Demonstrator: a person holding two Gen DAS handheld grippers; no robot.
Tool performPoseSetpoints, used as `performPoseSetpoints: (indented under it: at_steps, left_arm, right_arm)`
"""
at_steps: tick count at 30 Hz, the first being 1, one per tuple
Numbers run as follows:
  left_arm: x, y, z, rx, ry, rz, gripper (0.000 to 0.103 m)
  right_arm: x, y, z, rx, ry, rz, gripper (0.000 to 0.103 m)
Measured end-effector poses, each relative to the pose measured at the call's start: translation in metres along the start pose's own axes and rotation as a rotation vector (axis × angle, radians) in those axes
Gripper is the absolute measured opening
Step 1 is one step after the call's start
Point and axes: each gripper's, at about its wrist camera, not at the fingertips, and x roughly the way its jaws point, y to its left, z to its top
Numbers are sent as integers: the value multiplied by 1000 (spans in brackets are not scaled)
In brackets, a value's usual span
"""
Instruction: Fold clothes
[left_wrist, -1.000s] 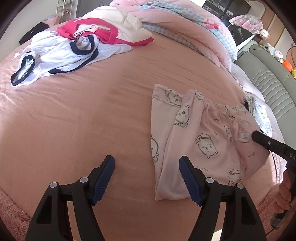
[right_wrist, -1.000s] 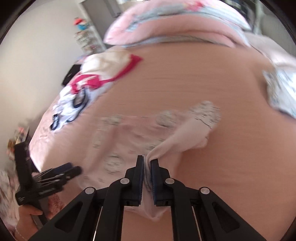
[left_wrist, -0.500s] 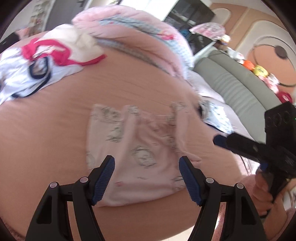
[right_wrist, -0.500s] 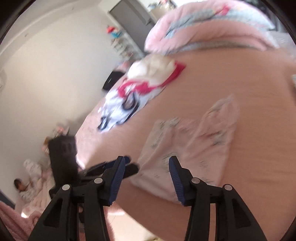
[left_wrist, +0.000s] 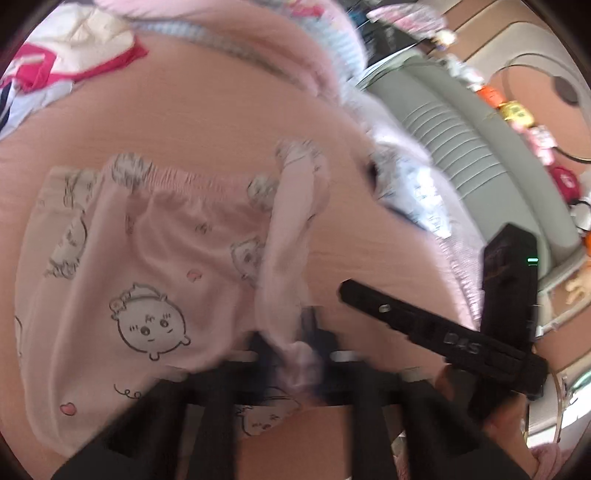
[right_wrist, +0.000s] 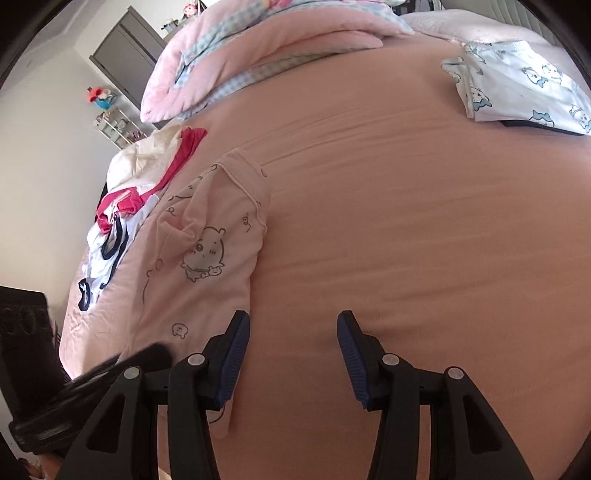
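Pale pink pyjama trousers (left_wrist: 155, 258) with cartoon prints lie flat on the pink bedsheet (right_wrist: 406, 221). My left gripper (left_wrist: 295, 354), blurred by motion, is closing tight on a bunched fold at the trousers' near right edge, and the cloth sits pinched between its pads. In the right wrist view the trousers (right_wrist: 207, 258) lie to the left. My right gripper (right_wrist: 291, 354) stands open over bare sheet, its left pad just above the trousers' edge, with nothing between its fingers. From the left wrist view the right gripper (left_wrist: 354, 291) hovers just right of the pinched fold.
A heap of white, navy and red clothes (right_wrist: 140, 177) lies at the far left of the bed. A pink quilt (right_wrist: 258, 48) is bunched along the far side. A folded white garment with blue prints (right_wrist: 517, 85) rests at the right. A grey padded headboard (left_wrist: 461, 140) runs along the bed's right side.
My right gripper let go of the trousers' fold, opened and swung off to the side. My left gripper moved right over the trousers and shut on the bunched fold.
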Motion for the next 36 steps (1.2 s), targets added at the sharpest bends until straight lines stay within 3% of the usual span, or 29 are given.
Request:
performPoseSetpoints:
  at_steps: [2, 6, 10, 12, 15, 17, 20, 23, 25, 29, 31, 34, 36]
  left_arm:
    - [-3, 5, -1, -44, -13, 4, 5]
    - [-52, 21, -13, -106, -127, 23, 5]
    - [-91, 58, -28, -174, -181, 117, 5]
    - [-97, 78, -35, -218, -177, 143, 6]
    - [-70, 110, -37, -300, -15, 81, 7]
    - [-70, 116, -30, -312, 6, 66, 7]
    - [-95, 102, -13, -181, -58, 226, 10]
    - [-117, 91, 2, -44, -135, 342, 10]
    - [-118, 92, 13, 10, -153, 316, 10]
    - [-102, 89, 33, 126, -141, 149, 10]
    - [-85, 82, 42, 186, -126, 114, 10]
    - [-51, 77, 55, 250, -97, 137, 10]
    - [-40, 89, 57, 217, -86, 168, 10]
  right_arm:
    - [7, 9, -2, -12, 17, -15, 49]
    - [11, 25, -13, -80, 19, -38, 49]
    - [10, 44, -17, -119, 18, 21, 49]
    - [15, 64, -7, -149, 15, 39, 49]
    - [28, 103, 7, -235, 9, 41, 49]
    - [46, 124, 4, -331, 56, -11, 49]
    - [68, 135, -16, -464, 107, -148, 49]
    - [55, 122, -14, -396, 92, -126, 49]
    - [46, 123, -5, -368, 70, -108, 49]
    - [29, 134, 16, -404, -29, -99, 49]
    - [36, 139, 27, -390, -33, -93, 49]
    - [58, 146, 43, -377, -7, -92, 49]
    - [74, 155, 47, -393, 18, -94, 49]
